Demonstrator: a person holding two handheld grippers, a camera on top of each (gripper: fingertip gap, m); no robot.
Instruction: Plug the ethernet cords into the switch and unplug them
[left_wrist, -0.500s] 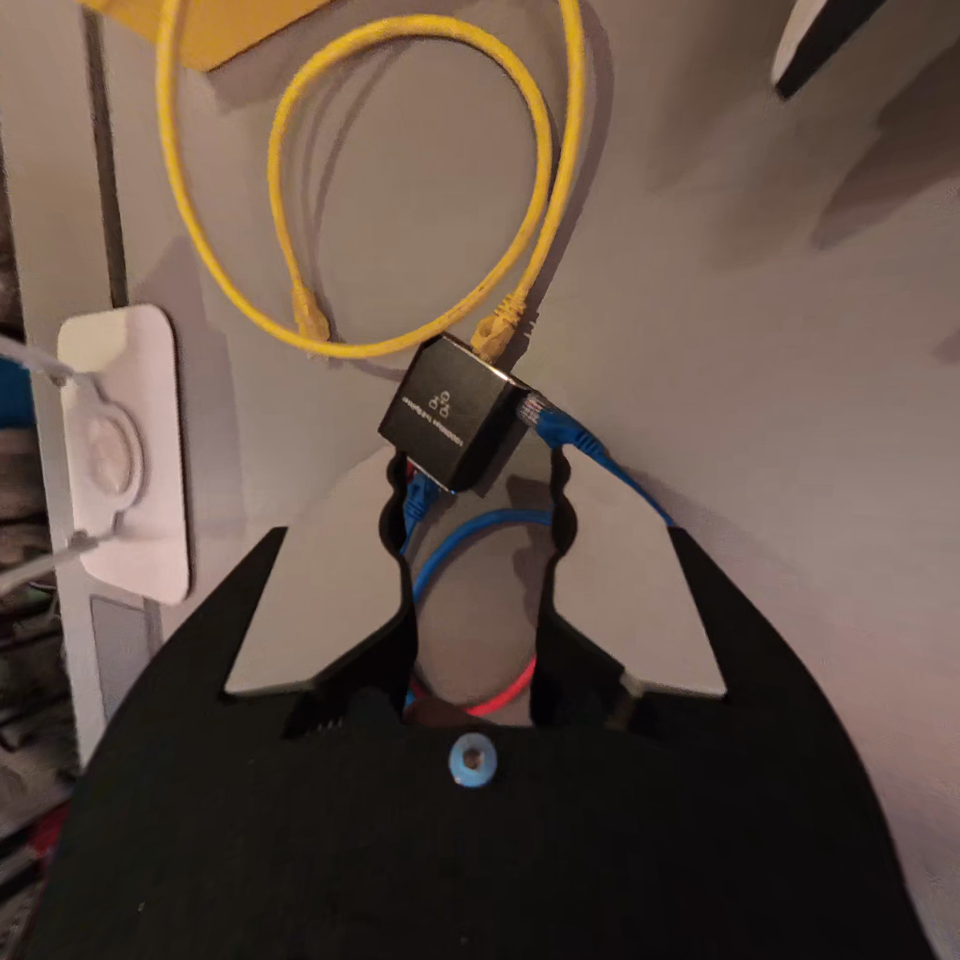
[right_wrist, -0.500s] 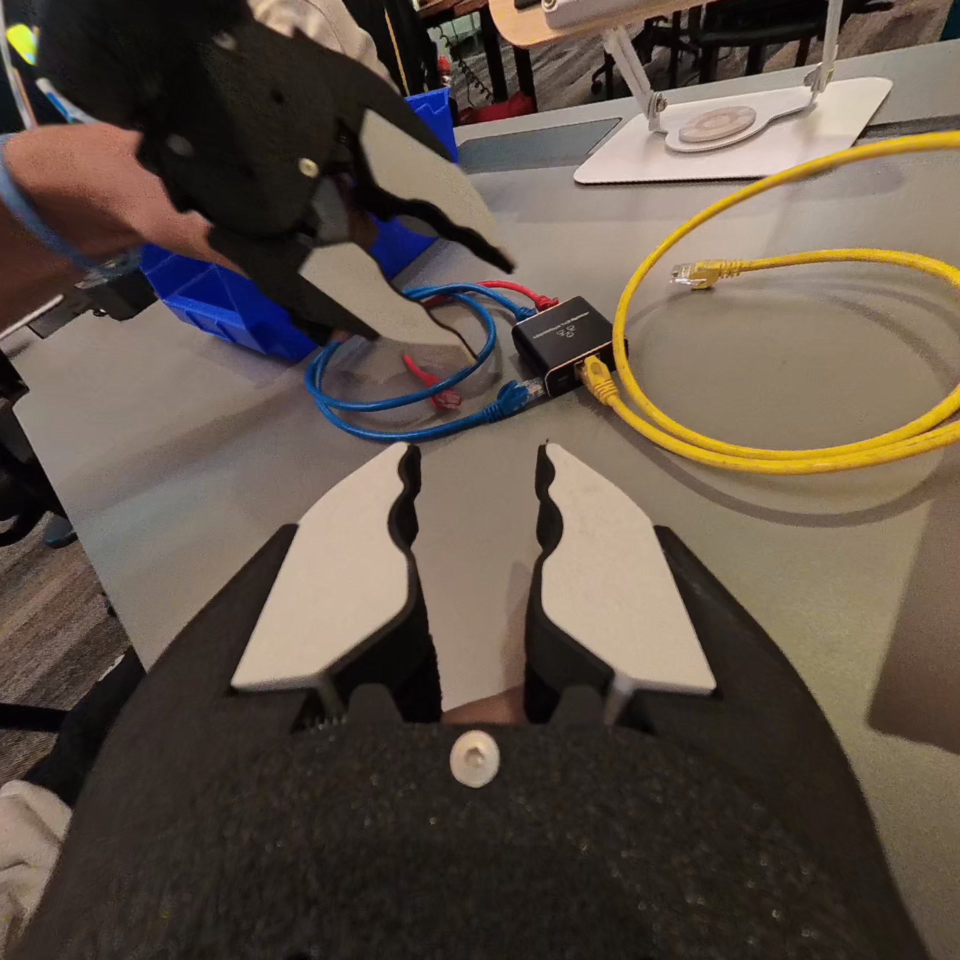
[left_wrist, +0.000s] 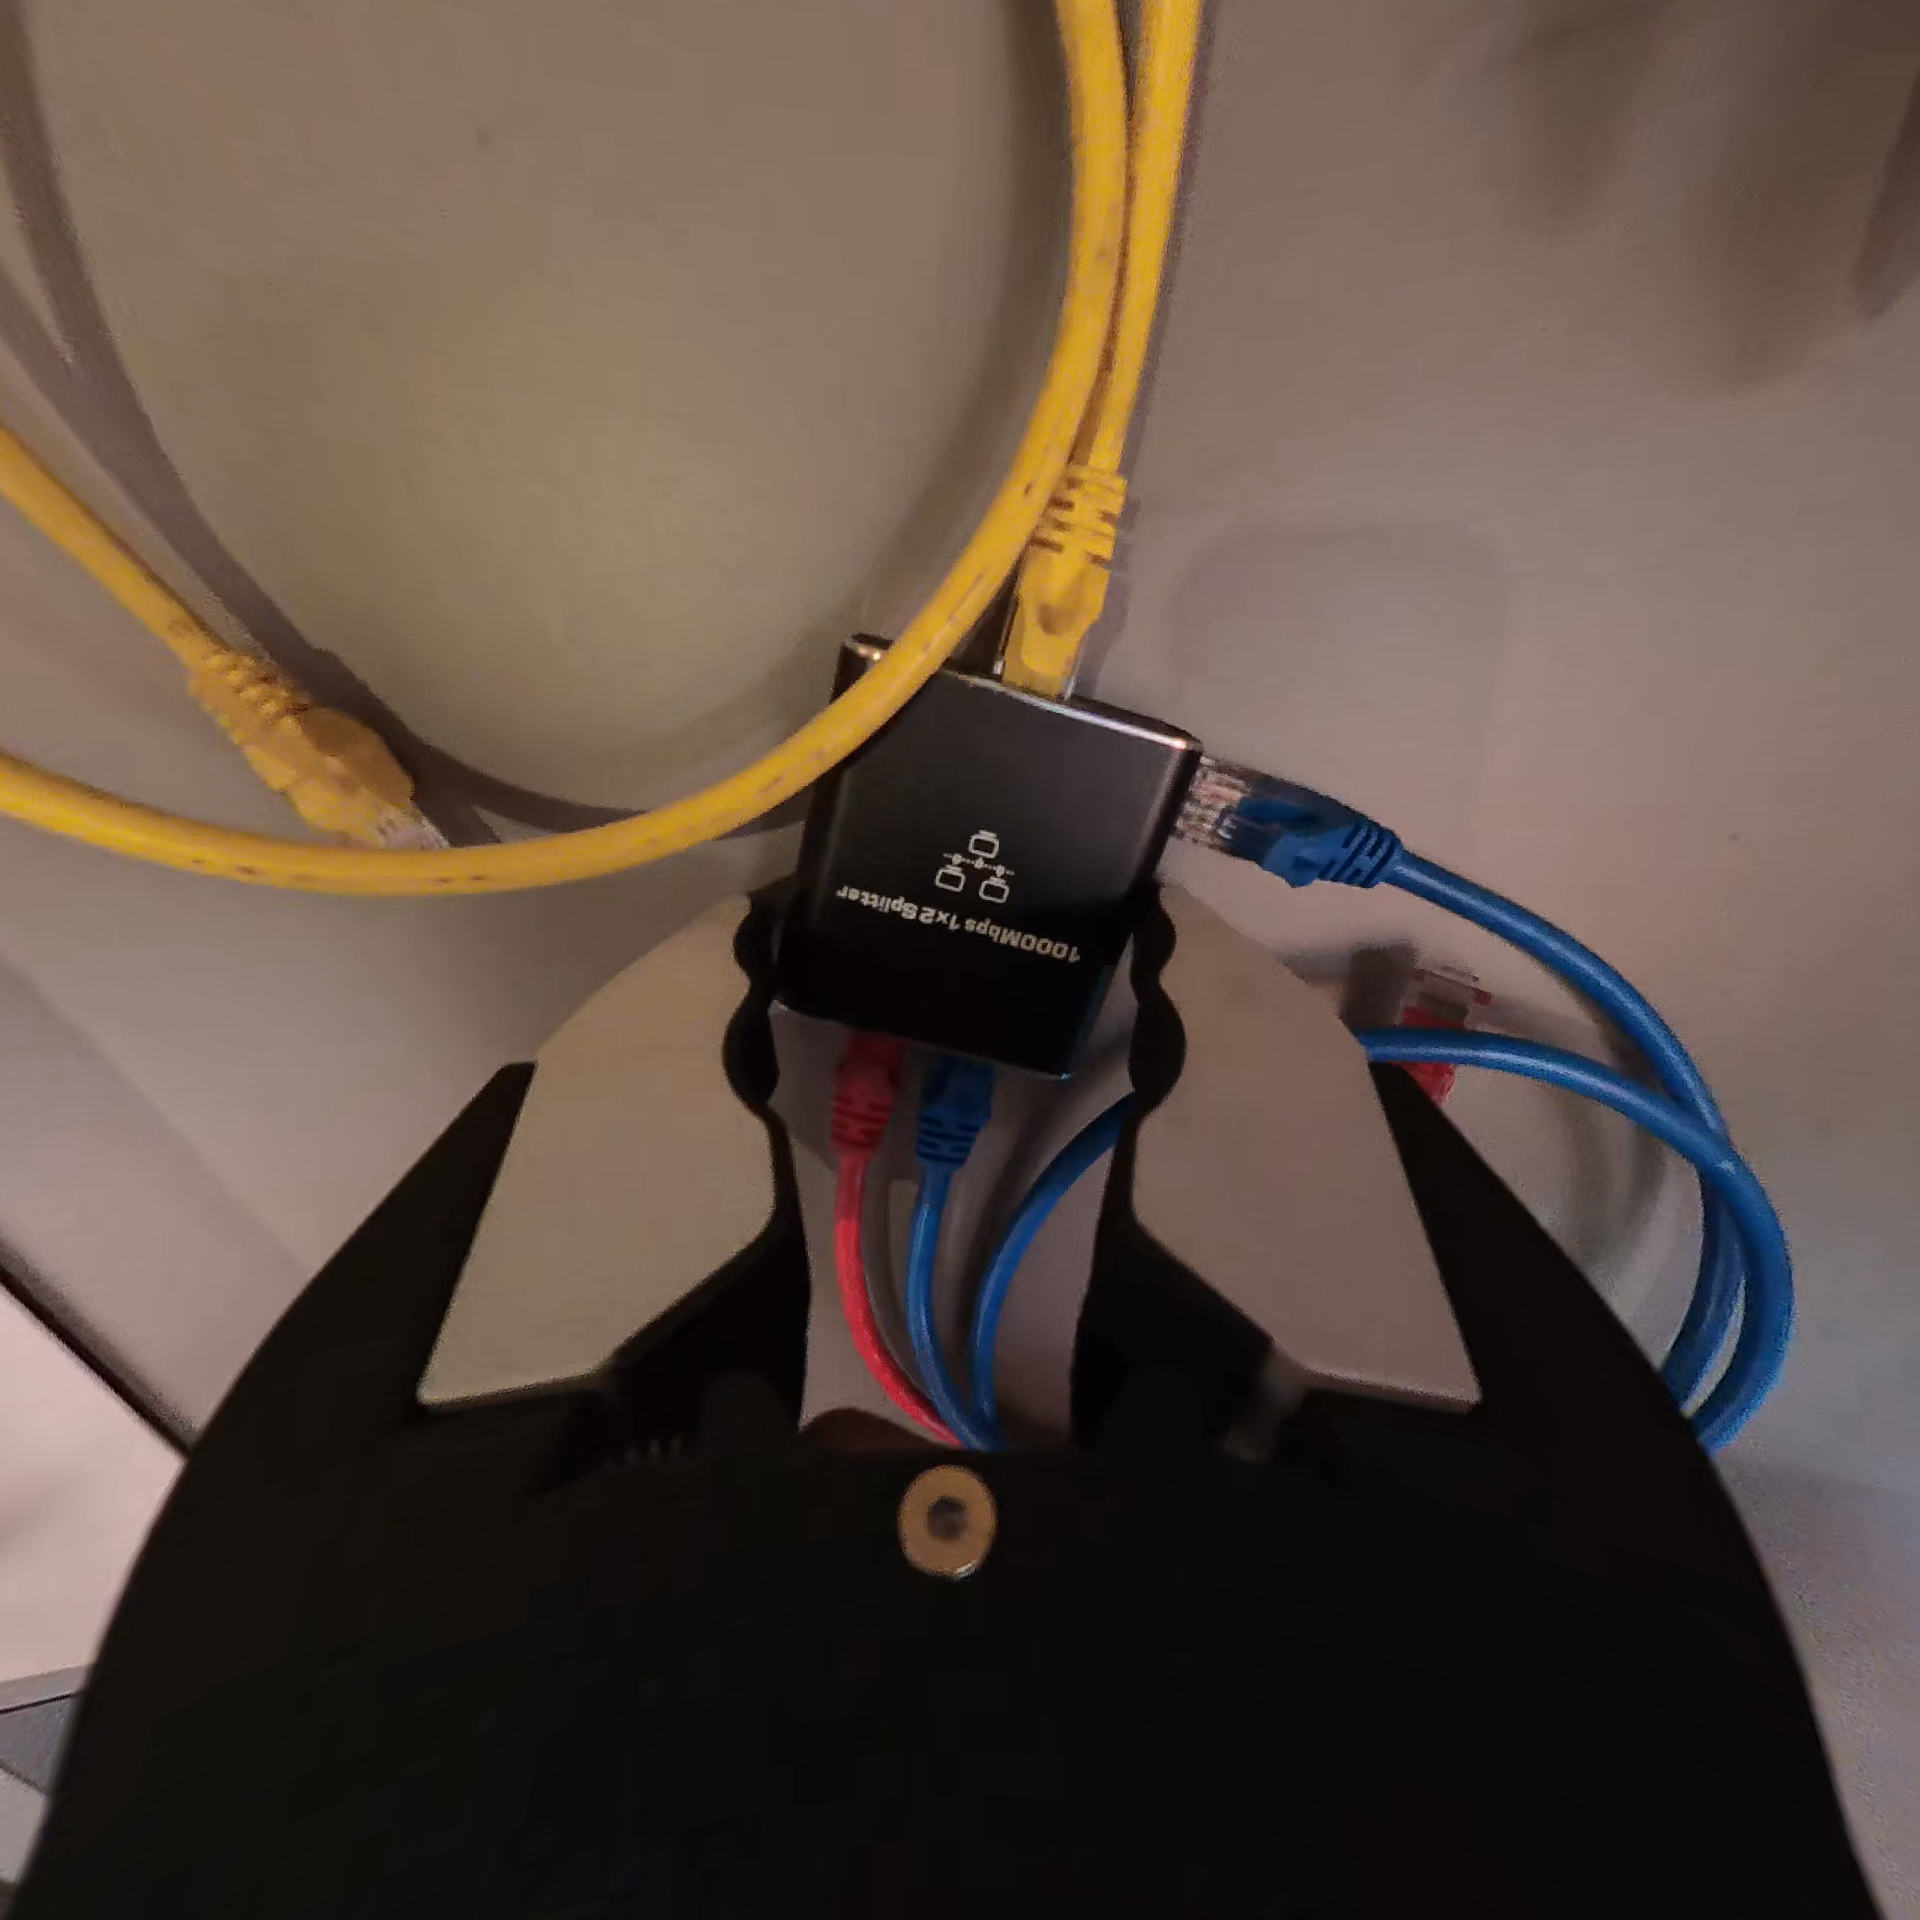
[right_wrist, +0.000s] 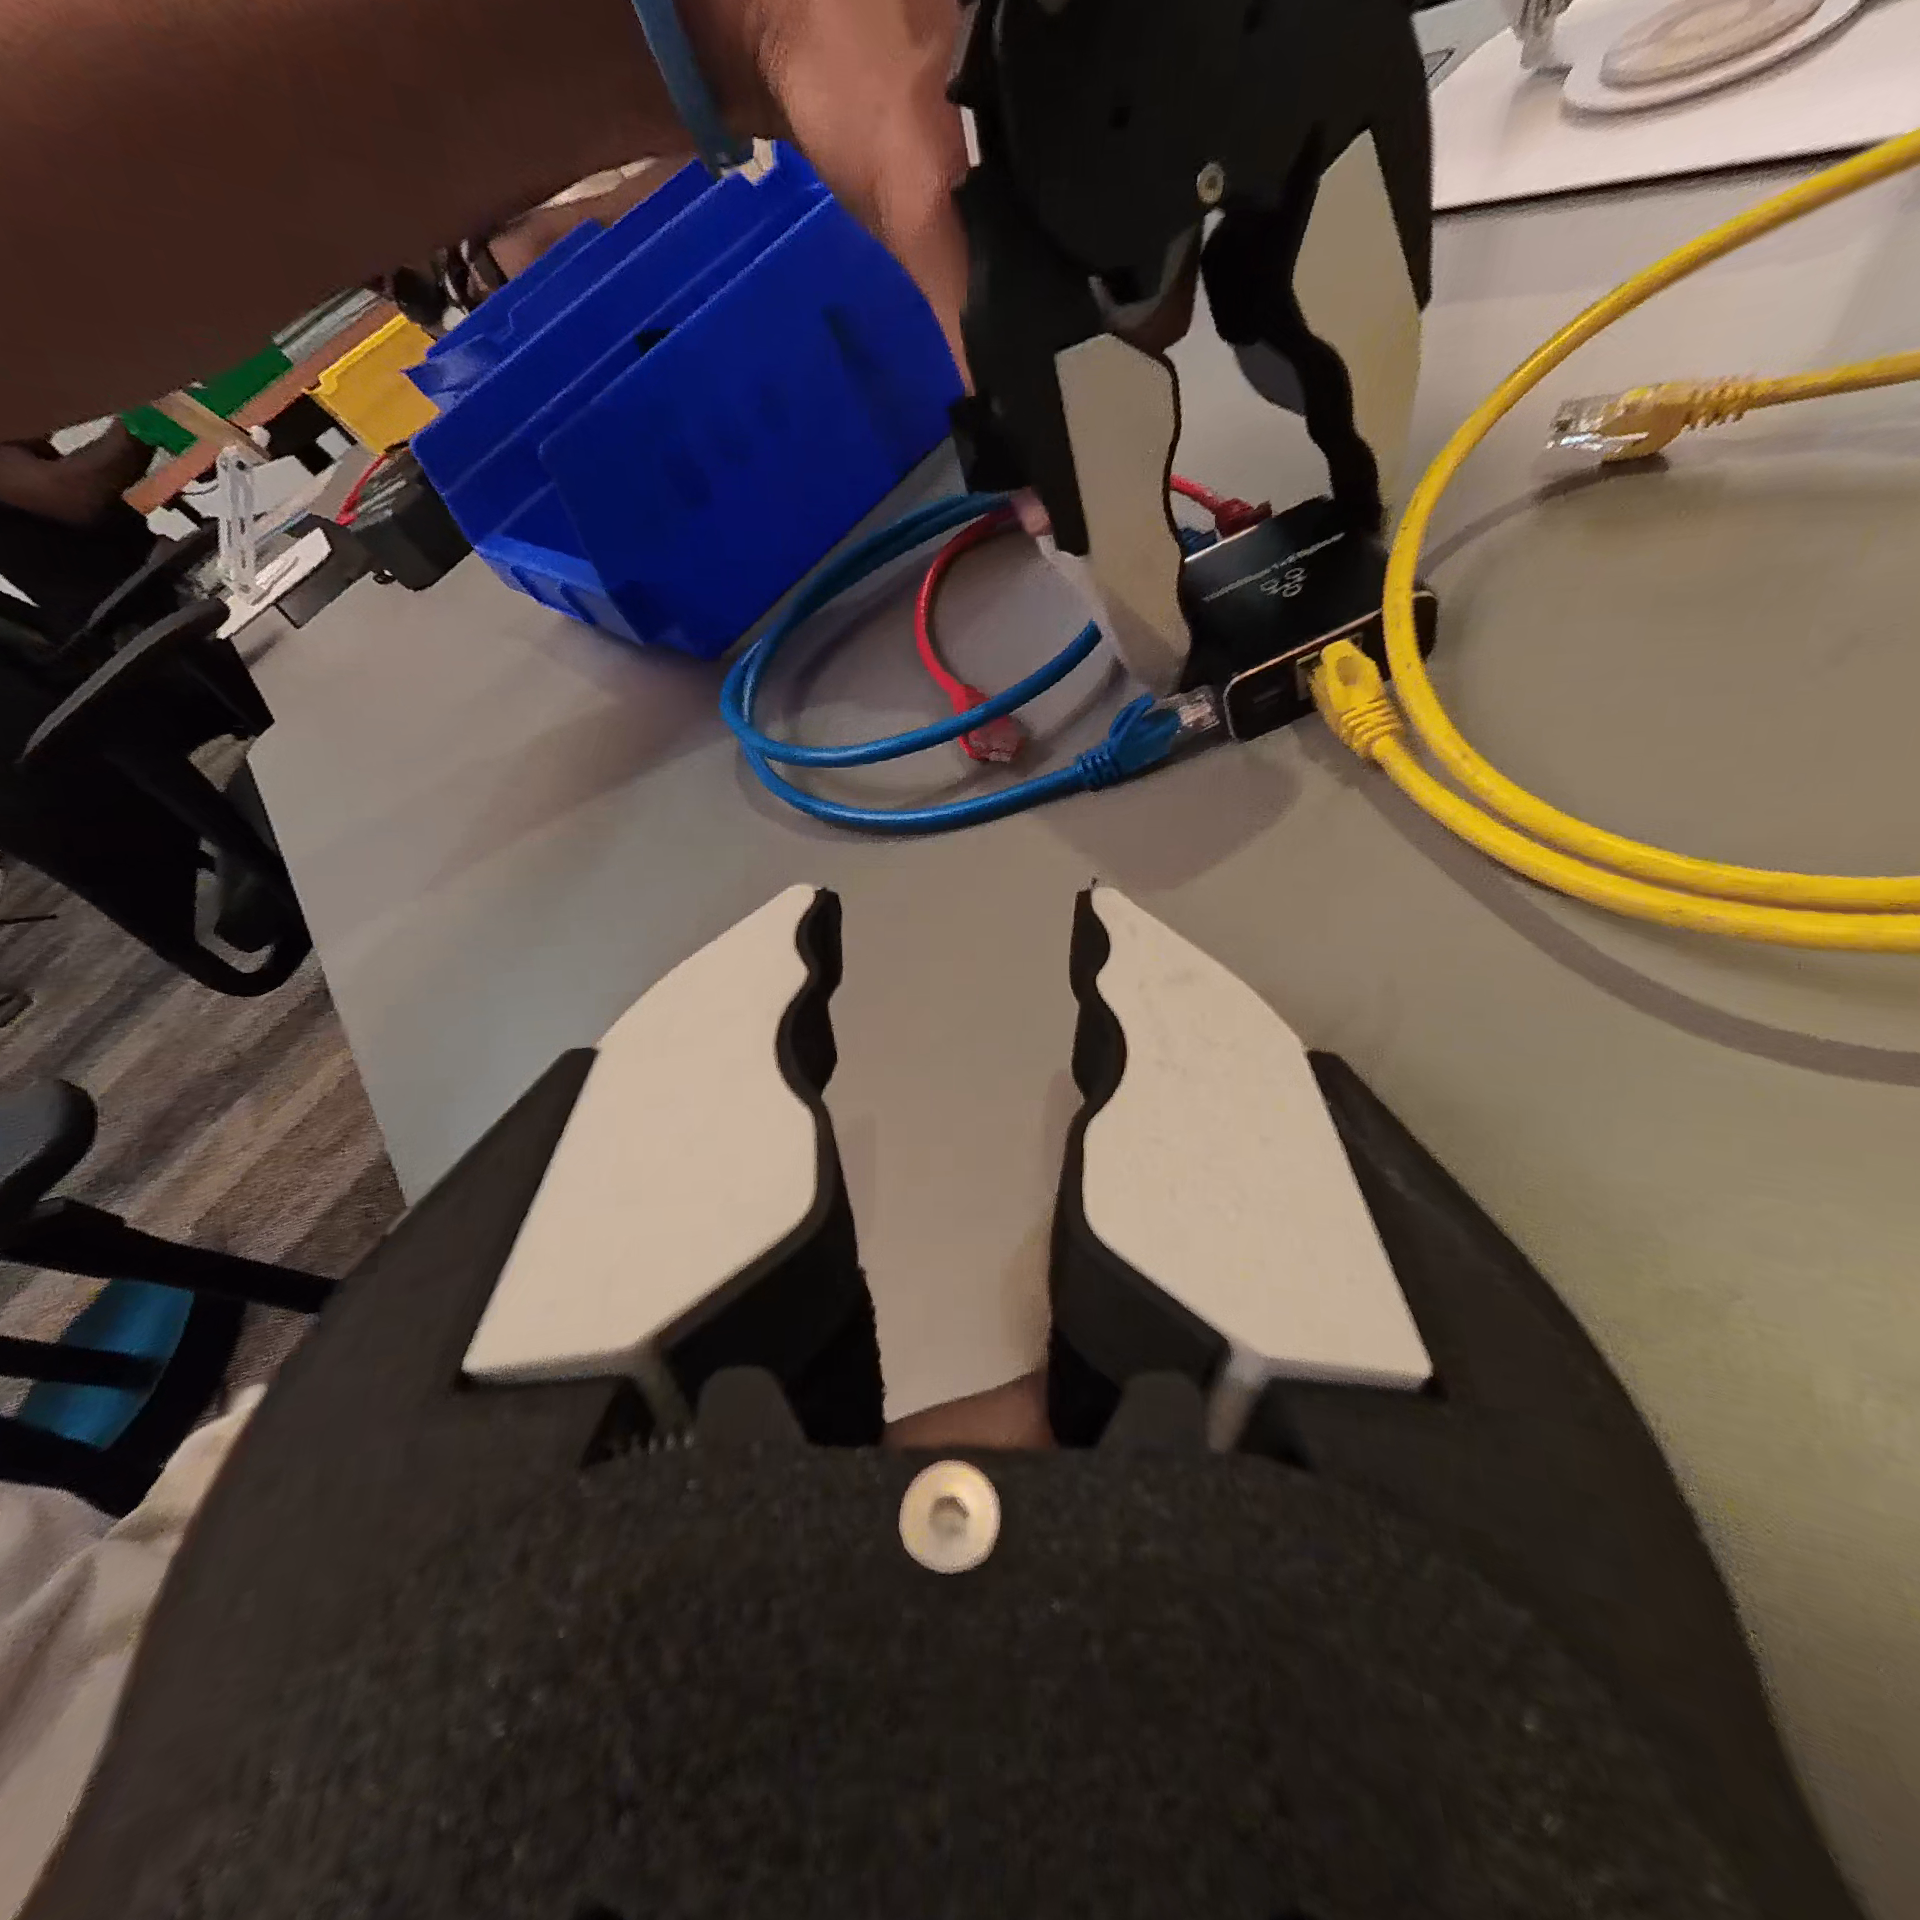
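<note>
The black switch (left_wrist: 977, 883) lies on the grey table. A yellow plug (left_wrist: 1060, 603) sits in its far side, and a red plug (left_wrist: 862, 1101) and a blue plug (left_wrist: 951, 1112) sit in its near side. A second blue plug (left_wrist: 1288, 831) lies loose against its right corner. A second yellow plug (left_wrist: 301, 748) and a second red plug (left_wrist: 1434, 997) lie loose. My left gripper (left_wrist: 954, 935) clasps the switch's near end from both sides; it also shows in the right wrist view (right_wrist: 1257, 582). My right gripper (right_wrist: 956, 904) is open and empty, short of the switch (right_wrist: 1299, 582) and the blue cord (right_wrist: 883, 748).
Stacked blue bins (right_wrist: 707, 416) stand at the table's left edge behind the cords. A person's arm (right_wrist: 364, 156) reaches over them. The yellow cord (right_wrist: 1558, 852) loops across the right side. A white stand base (right_wrist: 1662, 83) is at the far right. Office chairs (right_wrist: 135, 707) stand beyond the table edge.
My left gripper has dropped down to the switch, its jaws have widened, and they now sit on both sides of it. My right gripper has moved slightly closer to the cords.
</note>
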